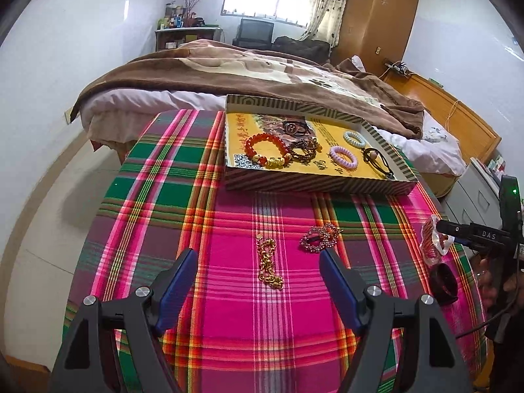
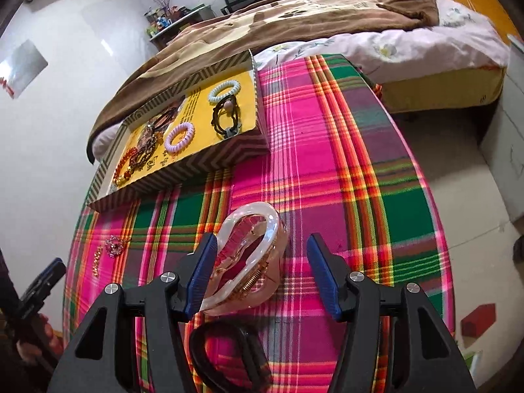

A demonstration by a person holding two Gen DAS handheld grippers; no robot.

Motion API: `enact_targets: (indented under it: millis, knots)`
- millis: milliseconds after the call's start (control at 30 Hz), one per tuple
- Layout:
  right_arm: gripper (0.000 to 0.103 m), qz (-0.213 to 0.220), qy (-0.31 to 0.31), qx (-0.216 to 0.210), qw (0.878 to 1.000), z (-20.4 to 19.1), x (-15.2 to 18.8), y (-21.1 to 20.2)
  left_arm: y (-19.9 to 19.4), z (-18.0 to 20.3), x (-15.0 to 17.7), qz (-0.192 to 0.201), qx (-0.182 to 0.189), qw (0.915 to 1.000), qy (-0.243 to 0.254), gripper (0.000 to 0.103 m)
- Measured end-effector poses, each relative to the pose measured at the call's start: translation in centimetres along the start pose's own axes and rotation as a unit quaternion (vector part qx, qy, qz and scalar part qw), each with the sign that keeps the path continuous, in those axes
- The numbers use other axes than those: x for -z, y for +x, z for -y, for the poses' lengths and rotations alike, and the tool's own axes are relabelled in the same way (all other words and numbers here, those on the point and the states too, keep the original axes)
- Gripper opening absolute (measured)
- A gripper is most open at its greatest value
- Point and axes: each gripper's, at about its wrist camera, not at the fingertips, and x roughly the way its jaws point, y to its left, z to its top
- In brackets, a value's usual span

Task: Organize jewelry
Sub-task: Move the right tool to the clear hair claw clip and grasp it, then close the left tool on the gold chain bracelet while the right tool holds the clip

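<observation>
we hold our left gripper [image 1: 258,281] with jaws apart over the gold bead chain [image 1: 269,263] lying on the bright plaid tablecloth [image 1: 163,196], so the next move, we judge, is to lower and close on it for the striped cardboard tray [image 1: 314,181]. just right of it lies a sparkly pink rhinestone clip [image 1: 319,237], close enough to snag. our right gripper [image 2: 262,271] stands unclenched around the clear pink plastic claw clip [image 2: 249,255], left pad touching, with a black hair band [image 2: 226,353] underneath.
</observation>
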Motion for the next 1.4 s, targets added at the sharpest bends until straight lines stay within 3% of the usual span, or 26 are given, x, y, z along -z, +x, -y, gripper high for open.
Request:
enact_targets:
  millis: [467,633,800,900,1100,1233,1400]
  knots:
    - [0.051,-0.036,-0.014,-0.015,0.999,-0.6,1.0,0.8,0.4,-0.4,0.4,-0.005,0.004,1.0000,-0.006,0.076]
    - [0.051,-0.037,-0.010,-0.013,0.999,-0.7,-0.1,1.7,0.5,-0.5,0.5,-0.008,0.002,0.9999,-0.007,0.076]
    - [0.022,-0.034,-0.026,0.015,0.999,-1.3,-0.6,2.4,1.0,-0.7,0.7,-0.020,-0.008,0.9998,-0.005,0.076]
    - [0.016,-0.030,-0.026,0.015,0.999,-0.9,-0.5,2.3,1.4,-0.6,0.6,-0.024,-0.011,0.9997,-0.002,0.076]
    - [0.016,-0.009,-0.017,0.006,1.000,-0.1,-0.5,1.3,3.3,0.4,0.5,-0.040,-0.011,0.9990,0.020,0.076]
    - [0.016,0.006,-0.017,0.005,1.000,-0.1,-0.9,0.4,5.3,0.8,0.4,-0.059,-0.031,0.9973,0.030,0.076]
    - [0.016,0.020,-0.020,0.000,1.000,-0.3,-1.3,-0.4,5.9,1.3,0.5,-0.053,-0.044,0.9965,0.048,0.075]
